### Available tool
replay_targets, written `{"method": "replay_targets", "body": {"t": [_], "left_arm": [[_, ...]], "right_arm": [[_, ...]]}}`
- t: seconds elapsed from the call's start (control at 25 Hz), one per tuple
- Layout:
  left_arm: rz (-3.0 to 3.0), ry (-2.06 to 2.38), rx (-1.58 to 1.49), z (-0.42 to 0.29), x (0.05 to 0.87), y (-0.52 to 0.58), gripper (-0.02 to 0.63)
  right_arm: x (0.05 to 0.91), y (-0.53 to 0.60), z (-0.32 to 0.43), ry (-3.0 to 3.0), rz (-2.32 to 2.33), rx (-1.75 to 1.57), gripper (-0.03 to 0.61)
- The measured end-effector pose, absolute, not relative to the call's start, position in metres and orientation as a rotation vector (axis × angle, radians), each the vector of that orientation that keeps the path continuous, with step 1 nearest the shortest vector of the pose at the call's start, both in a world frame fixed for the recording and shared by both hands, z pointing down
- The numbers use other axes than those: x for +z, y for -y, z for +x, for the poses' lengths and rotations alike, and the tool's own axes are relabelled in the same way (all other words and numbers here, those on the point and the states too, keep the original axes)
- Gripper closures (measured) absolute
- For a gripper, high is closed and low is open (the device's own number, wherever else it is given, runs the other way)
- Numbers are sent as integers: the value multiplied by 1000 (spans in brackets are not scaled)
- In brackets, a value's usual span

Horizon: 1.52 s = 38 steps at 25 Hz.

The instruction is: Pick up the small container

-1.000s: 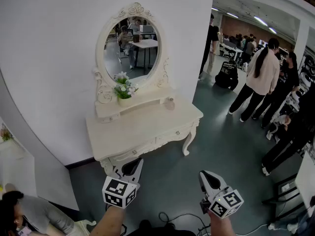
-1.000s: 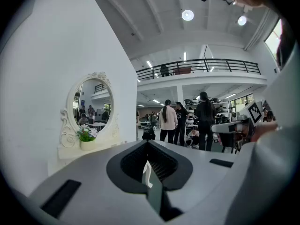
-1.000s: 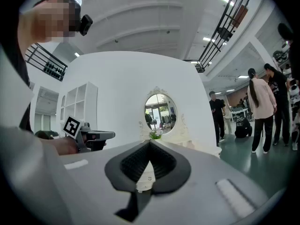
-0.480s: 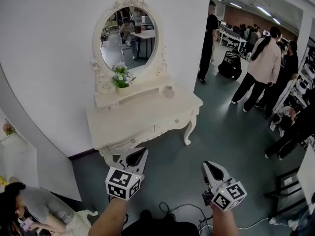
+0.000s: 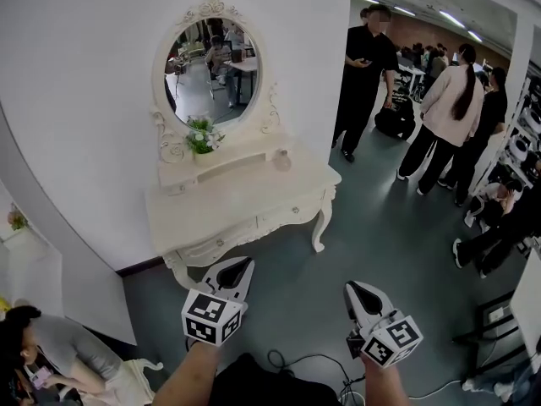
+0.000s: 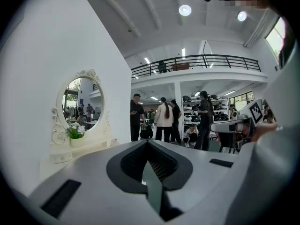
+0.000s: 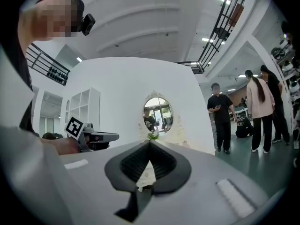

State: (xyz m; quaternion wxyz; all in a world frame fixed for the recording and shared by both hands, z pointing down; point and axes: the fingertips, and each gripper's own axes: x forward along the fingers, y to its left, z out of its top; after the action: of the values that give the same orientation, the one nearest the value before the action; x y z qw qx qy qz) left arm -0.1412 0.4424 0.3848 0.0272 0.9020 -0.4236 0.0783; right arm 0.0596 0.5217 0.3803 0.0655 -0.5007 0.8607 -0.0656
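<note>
Head view: this looks like the approach step, with nothing grasped yet. The left gripper (image 5: 234,274) has its jaws pressed together and is empty. The container (image 5: 282,161) sits at the right rear of the table (image 5: 211,222), well apart from both tools. The right gripper (image 5: 361,298) is likewise closed and empty. The next move calls for stepping closer and spreading one pair of jaws. A seated person (image 5: 38,353) is at the left, flowers (image 5: 200,135) stand left of the container, and bystanders (image 5: 363,74) are at the right. None of them blocks the way.
</note>
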Motion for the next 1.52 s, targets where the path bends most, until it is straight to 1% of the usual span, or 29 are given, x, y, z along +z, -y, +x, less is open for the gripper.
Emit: {"method": "replay_targets", "body": {"t": [0.28, 0.48, 0.68, 1.16, 1.52], "left_arm": [[2773, 1294, 229, -129, 389, -434, 609], [2783, 1292, 214, -130, 385, -405, 609], [2782, 1287, 190, -129, 386, -355, 609], [2838, 1137, 189, -114, 379, -191, 609], [2834, 1076, 194, -142, 387, -115, 609]], "right_arm": [[385, -513, 72, -2590, -1488, -241, 569], [386, -487, 70, -2604, -1482, -254, 569], [388, -440, 67, -2624, -1469, -262, 568], [379, -286, 60, -2603, -1571, -286, 569], [386, -210, 27, -2616, -1630, -325, 568]]}}
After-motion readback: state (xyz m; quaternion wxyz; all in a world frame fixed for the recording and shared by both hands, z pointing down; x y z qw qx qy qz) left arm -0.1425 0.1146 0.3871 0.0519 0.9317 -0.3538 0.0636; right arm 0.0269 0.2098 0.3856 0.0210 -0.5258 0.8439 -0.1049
